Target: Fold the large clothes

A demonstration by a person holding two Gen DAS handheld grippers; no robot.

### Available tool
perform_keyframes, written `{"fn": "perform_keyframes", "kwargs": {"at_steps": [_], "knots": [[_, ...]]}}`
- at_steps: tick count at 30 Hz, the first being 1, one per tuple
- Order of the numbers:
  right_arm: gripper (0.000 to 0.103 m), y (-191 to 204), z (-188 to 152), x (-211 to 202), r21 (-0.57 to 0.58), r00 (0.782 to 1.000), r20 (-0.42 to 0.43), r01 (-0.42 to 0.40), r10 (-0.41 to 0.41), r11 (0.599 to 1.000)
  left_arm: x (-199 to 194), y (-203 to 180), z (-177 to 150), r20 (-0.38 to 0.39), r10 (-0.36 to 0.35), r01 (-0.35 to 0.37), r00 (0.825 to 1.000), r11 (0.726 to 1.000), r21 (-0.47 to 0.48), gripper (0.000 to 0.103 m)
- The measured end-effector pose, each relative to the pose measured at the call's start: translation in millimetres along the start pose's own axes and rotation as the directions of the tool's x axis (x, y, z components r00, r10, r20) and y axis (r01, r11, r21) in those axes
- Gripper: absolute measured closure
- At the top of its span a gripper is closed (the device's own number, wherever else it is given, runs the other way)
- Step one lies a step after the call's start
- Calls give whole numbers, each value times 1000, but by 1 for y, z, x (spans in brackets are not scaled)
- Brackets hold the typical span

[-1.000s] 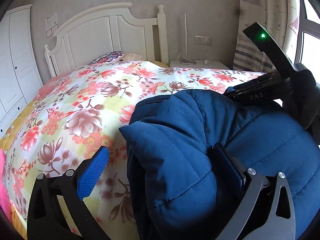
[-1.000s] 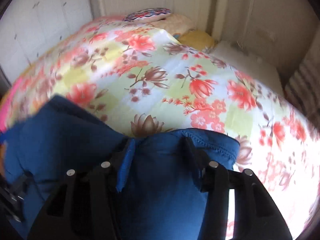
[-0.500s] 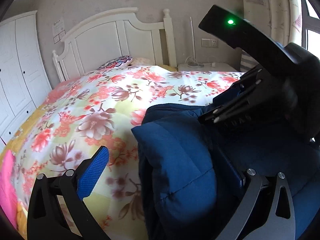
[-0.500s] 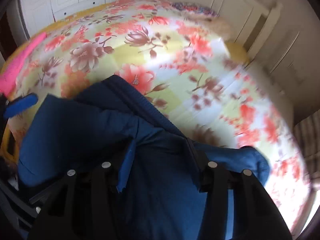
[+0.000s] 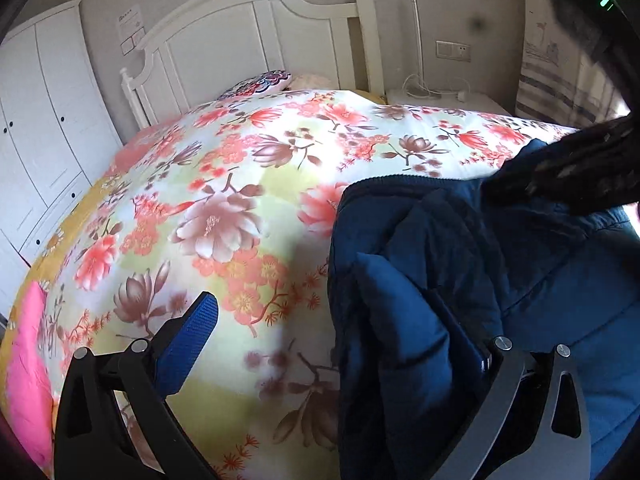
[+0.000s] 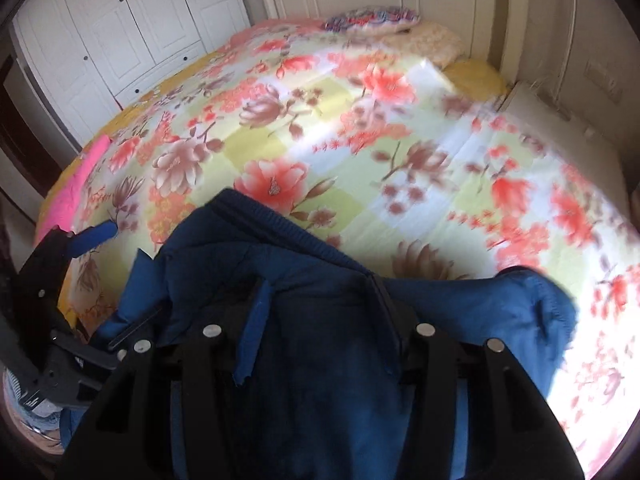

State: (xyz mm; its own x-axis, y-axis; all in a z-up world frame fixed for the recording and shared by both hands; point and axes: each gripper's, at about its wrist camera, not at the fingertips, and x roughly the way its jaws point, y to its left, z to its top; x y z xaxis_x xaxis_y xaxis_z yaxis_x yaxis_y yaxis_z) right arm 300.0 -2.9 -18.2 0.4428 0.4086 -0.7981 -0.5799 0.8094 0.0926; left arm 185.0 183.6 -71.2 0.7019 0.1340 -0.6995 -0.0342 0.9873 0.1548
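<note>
A dark blue padded jacket (image 5: pixel 540 300) lies bunched on the floral bedspread (image 5: pixel 224 208). My left gripper (image 5: pixel 320 300) stands wide open. Its left finger's blue pad (image 5: pixel 188 344) hangs free over the bedspread, and its right finger is buried against a puffy fold of the jacket. My right gripper (image 6: pixel 316 292) is shut on a thick bunch of the jacket (image 6: pixel 328 360), with cloth filling the gap between its fingers. In the left wrist view the right gripper (image 5: pixel 580 168) shows as a dark blur above the jacket. The left gripper's blue pad (image 6: pixel 94 238) shows in the right wrist view.
A white headboard (image 5: pixel 256 40) and pillows (image 5: pixel 256 84) stand at the far end of the bed. White wardrobes (image 5: pixel 44 120) line the left wall, and a nightstand (image 5: pixel 444 98) and curtain (image 5: pixel 560 60) are at the right. A pink cloth (image 5: pixel 28 368) lies at the bed's near left edge.
The right gripper has swung up and to the right with the jacket cloth in it. Both views have turned and show more of the bed. The left jaws stay wide.
</note>
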Motion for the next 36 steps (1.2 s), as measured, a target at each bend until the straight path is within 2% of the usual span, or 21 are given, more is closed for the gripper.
{"fn": "perform_keyframes", "kwargs": {"at_steps": [2, 4, 5, 6, 7, 8, 9, 10, 13, 14, 16, 18, 20, 21, 22, 25, 28, 32, 35, 36], "knots": [[53, -8, -2, -22, 30, 997, 72, 36, -38, 999, 1, 0, -2, 2, -2, 2, 1000, 1000, -3, 4], [53, -29, -6, -34, 103, 987, 109, 109, -121, 989, 1, 1, -4, 3, -7, 7, 1000, 1000, -9, 4], [53, -42, -10, -32, 142, 982, 91, 150, -164, 978, 2, 1, -4, 5, -10, 10, 1000, 1000, -15, 4], [52, -57, -18, -20, 170, 977, 30, 203, -210, 964, 1, 1, -5, 8, -13, 13, 1000, 1000, -21, 4], [47, -66, -27, -4, 169, 979, -28, 202, -201, 965, 0, 1, -7, 11, -14, 14, 1000, 1000, -26, 4], [46, -71, -35, 6, 170, 987, -34, 159, -156, 973, 0, 2, -7, 14, -16, 17, 1000, 999, -32, 4], [45, -74, -41, 7, 176, 991, 15, 131, -136, 976, 1, 1, -7, 13, -16, 16, 1000, 999, -34, 4], [45, -77, -42, 5, 192, 991, 26, 122, -129, 974, 2, 1, -7, 14, -19, 19, 1000, 999, -36, 4], [45, -56, -32, -7, 125, 973, -7, 229, -230, 965, 1, 1, -7, 16, -21, 22, 1000, 999, -38, 4], [45, -45, -28, -15, 93, 966, 20, 254, -256, 963, 2, 2, -8, 14, -26, 27, 1000, 999, -42, 4], [45, -25, -25, -27, 43, 969, 79, 229, -232, 972, 4, 3, -8, 14, -32, 33, 999, 998, -47, 4], [45, -7, -19, -29, -7, 974, 91, 209, -208, 978, 4, 4, -8, 19, -32, 33, 999, 998, -52, 4], [45, 10, -12, -11, -84, 984, 33, 178, -176, 980, 4, 4, -9, 21, -32, 33, 999, 998, -55, 4], [45, 15, -13, 8, -125, 985, -44, 163, -170, 979, 4, 4, -9, 22, -31, 33, 999, 998, -55, 4], [44, 18, -14, 20, -143, 981, -74, 170, -182, 975, 3, 4, -9, 23, -28, 29, 999, 998, -56, 4], [42, 11, -12, 22, -97, 984, -93, 145, -154, 985, 1, 7, -9, 22, -27, 28, 999, 998, -54, 4], [42, 17, -20, -5, -100, 982, -12, 186, -188, 977, -10, 10, -8, 35, -19, 20, 999, 999, -49, 4], [40, 30, -45, -63, -54, 986, 136, 108, -100, 993, -46, 24, -13, 71, -42, 49, 997, 994, -99, 5], [39, 45, -71, -96, -72, 979, 184, 99, -84, 993, -86, 30, -26, 125, -97, 111, 987, 989, -103, 5], [38, 51, -80, -104, -85, 978, 195, 91, -73, 992, -101, 29, -35, 138, -139, 152, 981, 984, -89, 5]]}}
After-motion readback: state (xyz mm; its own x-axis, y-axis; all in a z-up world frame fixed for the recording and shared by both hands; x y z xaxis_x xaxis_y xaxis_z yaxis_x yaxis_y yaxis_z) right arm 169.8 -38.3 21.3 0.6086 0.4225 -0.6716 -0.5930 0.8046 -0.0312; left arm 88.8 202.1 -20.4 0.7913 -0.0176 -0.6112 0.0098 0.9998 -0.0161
